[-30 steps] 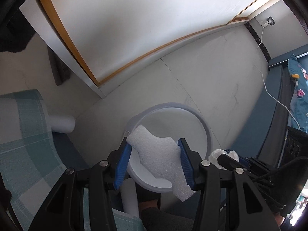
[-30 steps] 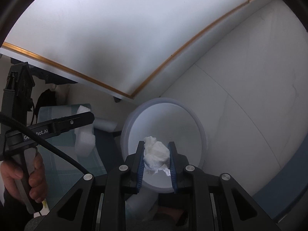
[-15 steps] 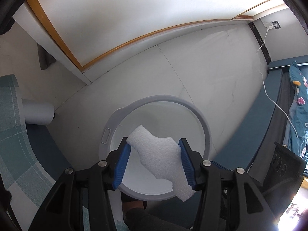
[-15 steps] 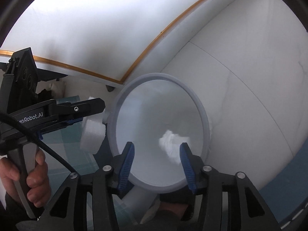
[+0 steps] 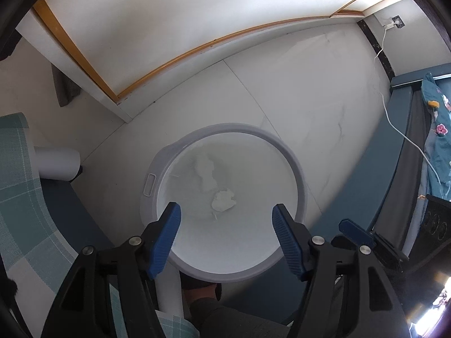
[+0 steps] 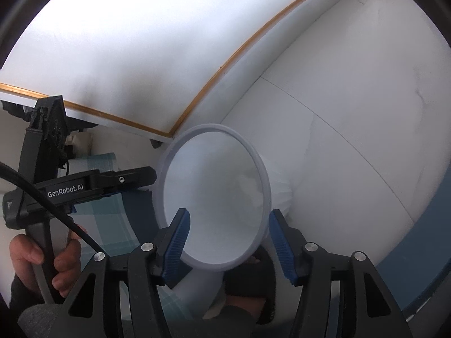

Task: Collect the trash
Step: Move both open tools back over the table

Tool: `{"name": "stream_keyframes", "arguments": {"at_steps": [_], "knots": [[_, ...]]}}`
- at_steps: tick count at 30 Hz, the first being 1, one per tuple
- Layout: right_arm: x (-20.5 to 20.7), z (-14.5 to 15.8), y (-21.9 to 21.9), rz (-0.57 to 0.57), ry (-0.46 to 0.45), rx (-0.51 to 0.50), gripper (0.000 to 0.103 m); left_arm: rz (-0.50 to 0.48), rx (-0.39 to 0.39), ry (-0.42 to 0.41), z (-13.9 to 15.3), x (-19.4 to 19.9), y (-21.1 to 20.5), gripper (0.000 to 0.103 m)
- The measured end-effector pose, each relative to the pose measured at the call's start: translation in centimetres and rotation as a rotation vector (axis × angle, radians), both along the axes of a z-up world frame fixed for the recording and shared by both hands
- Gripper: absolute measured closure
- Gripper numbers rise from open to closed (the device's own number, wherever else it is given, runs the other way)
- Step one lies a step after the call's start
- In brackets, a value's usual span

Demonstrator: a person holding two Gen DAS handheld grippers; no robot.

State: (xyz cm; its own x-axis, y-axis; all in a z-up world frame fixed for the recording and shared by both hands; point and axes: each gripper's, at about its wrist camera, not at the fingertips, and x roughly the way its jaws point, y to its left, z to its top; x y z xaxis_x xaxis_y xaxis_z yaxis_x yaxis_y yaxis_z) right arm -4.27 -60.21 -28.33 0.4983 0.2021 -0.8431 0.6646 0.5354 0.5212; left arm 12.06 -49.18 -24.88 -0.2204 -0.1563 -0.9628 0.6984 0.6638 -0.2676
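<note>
Both grippers now gape wide and empty over the bin (image 5: 298,186): the left gripper (image 5: 225,225) has just dropped its foam (image 5: 204,173), the right gripper (image 6: 228,231) its tissue (image 5: 222,201). Both scraps lie on the bin's bottom, so these 2 look collected.

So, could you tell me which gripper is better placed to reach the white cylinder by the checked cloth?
Probably left: the open left gripper hangs nearer the white cylinder; the right gripper sits farther across the bin.
</note>
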Motion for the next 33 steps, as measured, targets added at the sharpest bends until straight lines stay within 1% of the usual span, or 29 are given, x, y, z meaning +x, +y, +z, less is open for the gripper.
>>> {"name": "stream_keyframes", "arguments": {"at_steps": [1,2,3,5,7,10,12,15,19,21,22,25,27,28,30,31,33], "knots": [[-0.5,0.4,-0.3,-0.006,-0.004,-0.007,0.044,0.000,-0.003,-0.015,0.5,-0.1,0.3,0.039],[-0.8,0.8,-0.5,-0.013,-0.004,-0.018,0.041,0.007,-0.010,-0.028,0.9,-0.1,0.7,0.039],[-0.8,1.0,-0.5,-0.017,-0.004,-0.024,0.037,0.018,-0.023,-0.059,1.6,-0.1,1.2,0.039],[-1.0,1.8,-0.7,-0.022,-0.018,-0.034,0.036,0.037,-0.033,-0.120,3.0,-0.3,2.1,0.039],[-1.2,2.8,-0.7,-0.025,-0.035,-0.052,0.036,0.047,-0.051,-0.149,4.3,-0.4,2.7,0.039],[-1.6,4.4,-0.5,-0.031,-0.063,-0.082,0.036,0.063,-0.079,-0.254,7.2,-0.9,3.8,0.039],[-1.7,5.5,-0.3,-0.034,-0.078,-0.102,0.033,0.070,-0.093,-0.309,8.9,-1.1,4.4,0.039],[-1.7,7.5,0.2,-0.027,-0.100,-0.152,0.030,0.107,-0.128,-0.377,11.7,-1.5,5.9,0.039],[-1.7,11.1,1.2,-0.018,-0.164,-0.231,0.029,0.167,-0.151,-0.459,14.8,-1.8,7.8,0.039],[-1.9,13.3,1.8,-0.019,-0.203,-0.274,0.025,0.197,-0.165,-0.506,16.4,-2.0,9.1,0.039],[-1.9,14.1,2.1,-0.017,-0.219,-0.290,0.025,0.211,-0.172,-0.523,17.2,-2.1,9.8,0.038],[-2.0,17.0,3.4,-0.005,-0.270,-0.359,0.020,0.254,-0.203,-0.546,19.0,-2.2,11.8,0.030],[-1.9,18.7,4.4,0.011,-0.295,-0.413,0.016,0.285,-0.233,-0.568,20.6,-2.4,13.4,0.029],[-1.9,19.7,5.0,0.024,-0.313,-0.442,0.016,0.296,-0.240,-0.583,21.3,-2.6,14.1,0.029],[-2.0,20.9,6.1,0.040,-0.333,-0.467,0.015,0.322,-0.263,-0.622,22.5,-2.7,16.1,0.029],[-2.0,21.6,6.7,0.049,-0.347,-0.478,0.015,0.337,-0.273,-0.638,23.0,-2.6,17.0,0.028],[-2.0,23.1,8.0,0.066,-0.376,-0.504,0.013,0.375,-0.293,-0.665,24.2,-2.4,19.2,0.022]]}}
